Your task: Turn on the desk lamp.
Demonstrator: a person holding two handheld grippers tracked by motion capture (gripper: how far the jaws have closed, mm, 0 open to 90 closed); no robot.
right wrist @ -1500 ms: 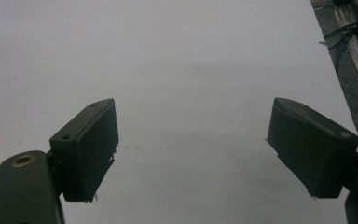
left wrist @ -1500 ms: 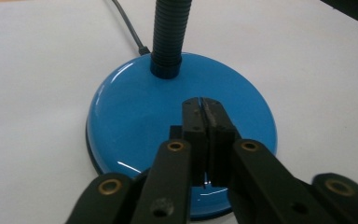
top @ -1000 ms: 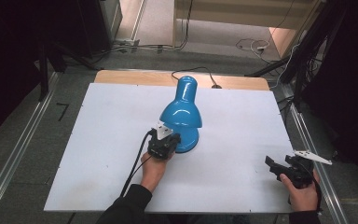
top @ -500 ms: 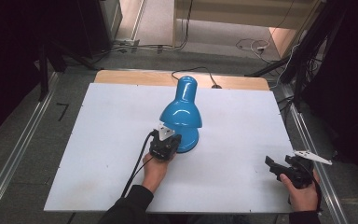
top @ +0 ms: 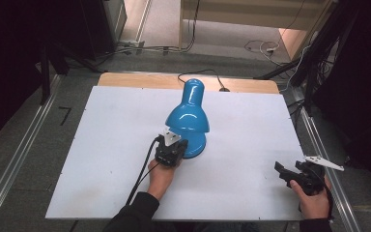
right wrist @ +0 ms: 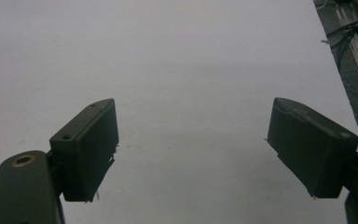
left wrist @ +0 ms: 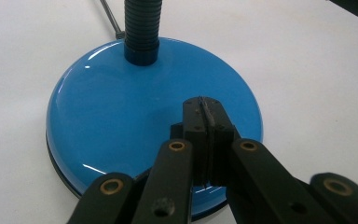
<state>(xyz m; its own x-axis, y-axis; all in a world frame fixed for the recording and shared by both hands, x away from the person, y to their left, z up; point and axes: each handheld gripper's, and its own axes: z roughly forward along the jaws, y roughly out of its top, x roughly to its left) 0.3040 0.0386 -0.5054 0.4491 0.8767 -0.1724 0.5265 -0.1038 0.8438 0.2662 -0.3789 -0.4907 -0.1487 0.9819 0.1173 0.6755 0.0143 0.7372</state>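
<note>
- A blue lamp (top: 188,121) stands near the middle of the white worktop (top: 101,145), a little toward the far edge; its shade leans over the round base (left wrist: 154,116).
- The lamp's cord (top: 200,73) runs from behind the shade off the far edge.
- A dark ribbed neck (left wrist: 142,25) rises from the far part of the base in the left gripper view.
- The left gripper (top: 170,151) sits at the near side of the base, held by the left hand (top: 160,176) — its cable trails back toward the near edge.
- Its jaws are pressed together with nothing between them; the tips lie over the glossy top of the base, though whether they touch it cannot be told.
- The right gripper (top: 290,173) rests near the near right corner of the worktop, well apart from the lamp, in the right hand (top: 316,200).
- Its jaws are spread wide — bare worktop lies between them in the right gripper view.
</note>
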